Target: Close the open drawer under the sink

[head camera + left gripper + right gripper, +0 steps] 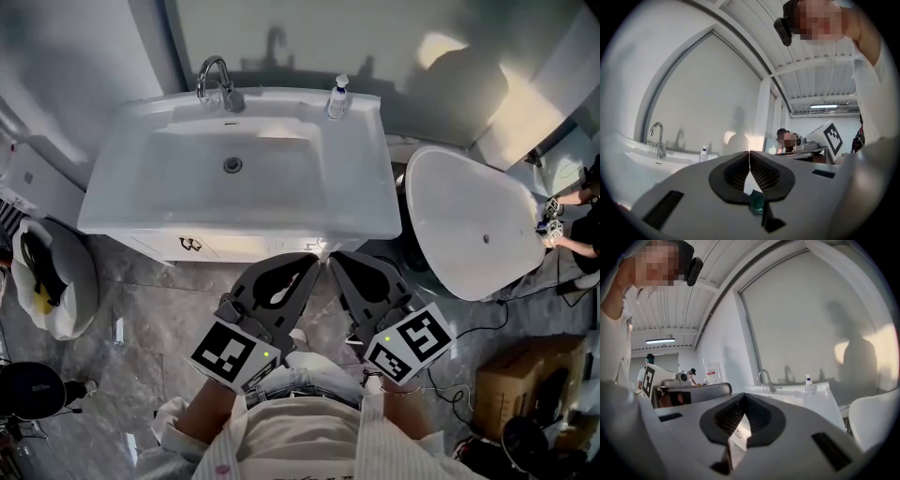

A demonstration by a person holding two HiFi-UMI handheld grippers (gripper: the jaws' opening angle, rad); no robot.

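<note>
Holding left hand-held gripper [307,263] and right hand-held gripper [337,263] at lower centre, jaws pressed together, empty, tips side by side near drawer [225,247]. I judge: used as blunt pushers. Drawer shows as thin strip under sink [234,192] rim, looks near flush. Any remaining gap I cannot tell.

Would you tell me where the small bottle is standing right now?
In the head view, the small bottle stands at the back right corner of the sink, to the right of the faucet.

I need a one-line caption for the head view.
Left gripper and right gripper, jaws shut, held side by side in front of the white sink.
</note>
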